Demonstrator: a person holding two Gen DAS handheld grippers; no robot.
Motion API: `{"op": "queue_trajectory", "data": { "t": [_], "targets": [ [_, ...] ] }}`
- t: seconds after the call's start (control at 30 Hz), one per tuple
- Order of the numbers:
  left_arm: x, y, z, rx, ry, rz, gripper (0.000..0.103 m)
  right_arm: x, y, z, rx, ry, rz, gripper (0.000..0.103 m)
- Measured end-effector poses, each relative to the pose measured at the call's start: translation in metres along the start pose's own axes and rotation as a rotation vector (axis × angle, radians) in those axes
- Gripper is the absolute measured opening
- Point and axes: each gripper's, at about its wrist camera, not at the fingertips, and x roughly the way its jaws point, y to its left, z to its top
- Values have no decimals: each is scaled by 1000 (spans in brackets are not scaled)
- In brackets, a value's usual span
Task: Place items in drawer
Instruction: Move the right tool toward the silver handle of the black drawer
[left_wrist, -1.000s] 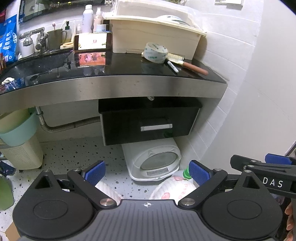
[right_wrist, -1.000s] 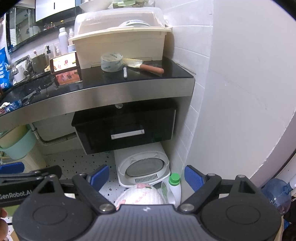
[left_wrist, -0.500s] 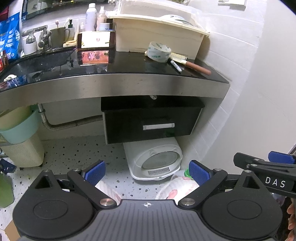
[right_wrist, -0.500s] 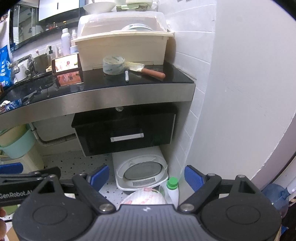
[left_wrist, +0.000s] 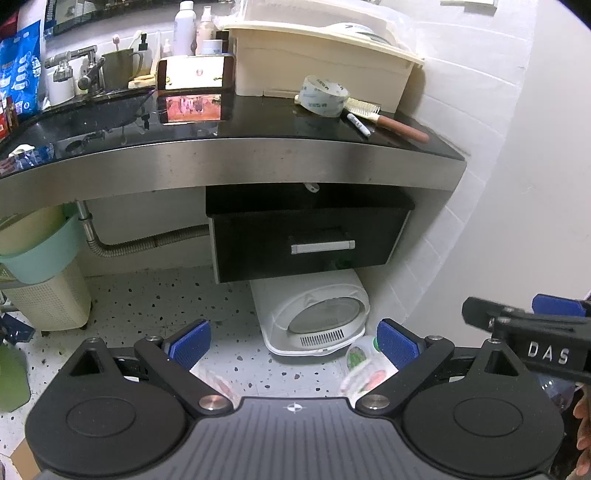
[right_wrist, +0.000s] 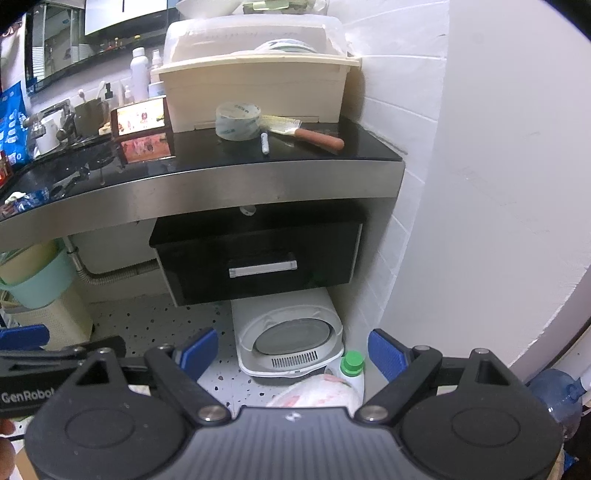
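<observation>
Facing a black drawer (left_wrist: 310, 236) hung under a steel-edged counter (left_wrist: 236, 162), both grippers hover low with jaws spread and empty: left gripper (left_wrist: 293, 341), right gripper (right_wrist: 293, 349); the drawer is closed, its silver handle (left_wrist: 323, 246) lying level across its front; above it on the counter lie a tape roll (left_wrist: 322, 96), a marker (left_wrist: 358, 124) and a brush (left_wrist: 388, 120), handle pointing away from the roll toward the counter's end; open floor lies below the drawer.
</observation>
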Motion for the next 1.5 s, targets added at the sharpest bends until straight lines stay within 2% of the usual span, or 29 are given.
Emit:
{"op": "queue_trajectory", "data": {
  "t": [0.2,0.37,0.5,0.6,0.7,0.87,0.97,1.17,1.37,1.43,1.5],
  "targets": [
    [11,9,0,-20,-6,19,97,18,-2,5,-25,-44,-41,88],
    [28,18,7,-51,-26,85,97,34,-4,11,-38,-74,-74,88],
    [41,24,9,-54,-9,92,97,57,-10,17,-13,-75,-92,88],
    [48,25,8,-40,-24,117,97,72,-9,16,-40,-94,-109,88],
    [60,24,8,-25,-16,102,97,86,-6,16,-74,-91,-107,88],
    [73,19,9,1,-17,99,97,101,-4,18,-95,-108,-80,88],
    [82,18,5,6,-22,69,97,110,-2,18,-107,-119,-64,88],
    [92,14,-5,21,-56,115,97,129,0,20,-133,-140,-32,88],
    [105,25,-14,-25,-36,154,97,157,4,30,-178,-139,117,88],
    [107,31,-14,-39,-25,156,97,167,7,33,-194,-133,150,88],
    [107,36,-16,-41,-40,152,97,177,14,35,-230,-129,146,88]
  ]
}}
